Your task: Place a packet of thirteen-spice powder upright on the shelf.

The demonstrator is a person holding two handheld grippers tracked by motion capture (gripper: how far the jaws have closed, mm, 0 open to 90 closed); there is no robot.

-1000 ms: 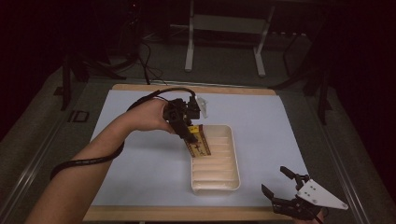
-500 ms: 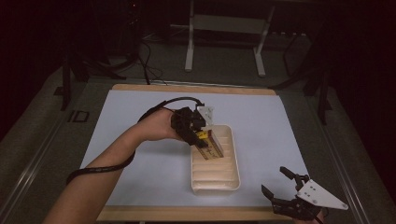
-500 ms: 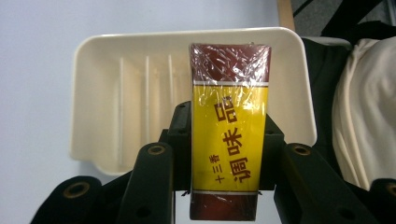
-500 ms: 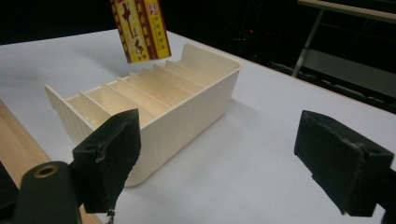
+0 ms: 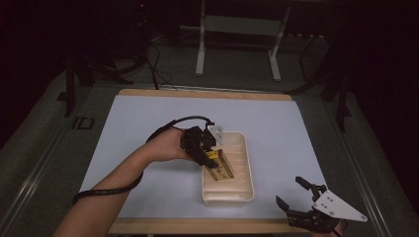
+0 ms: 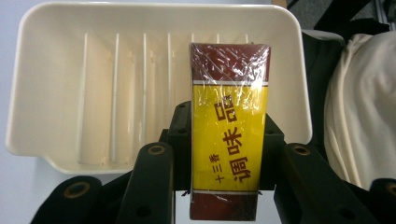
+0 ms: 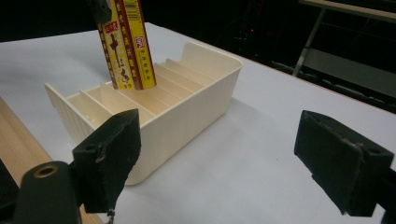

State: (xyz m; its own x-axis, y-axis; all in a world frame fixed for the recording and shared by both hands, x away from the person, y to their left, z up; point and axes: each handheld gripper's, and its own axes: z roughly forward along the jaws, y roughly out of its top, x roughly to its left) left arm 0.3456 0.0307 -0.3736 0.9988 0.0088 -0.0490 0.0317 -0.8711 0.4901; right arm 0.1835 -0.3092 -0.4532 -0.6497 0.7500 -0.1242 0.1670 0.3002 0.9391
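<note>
A cream tray (image 5: 245,148) with slotted dividers lies on the pale blue mat, also seen as the tray (image 6: 51,84) and the tray (image 7: 196,93). My left gripper (image 5: 210,157) is shut on a yellow and dark red seasoning box (image 6: 229,130) with Chinese characters. The box (image 5: 219,167) hangs tilted over the tray's middle slots; in the right gripper view the box (image 7: 126,44) has its lower end dipping between the dividers. My right gripper (image 5: 300,197) stands open near the table's front right edge, nothing between its fingers (image 7: 343,161).
The pale blue mat (image 5: 148,118) covers a wooden table whose front edge (image 5: 197,226) shows as a light strip. A white metal stand (image 5: 237,29) rises beyond the table's far side. A cream cloth (image 6: 359,107) lies past the tray in the left gripper view.
My left gripper has carried the seasoning box toward the tray's middle and lower, closer to the slots. The right gripper has stayed in place.
</note>
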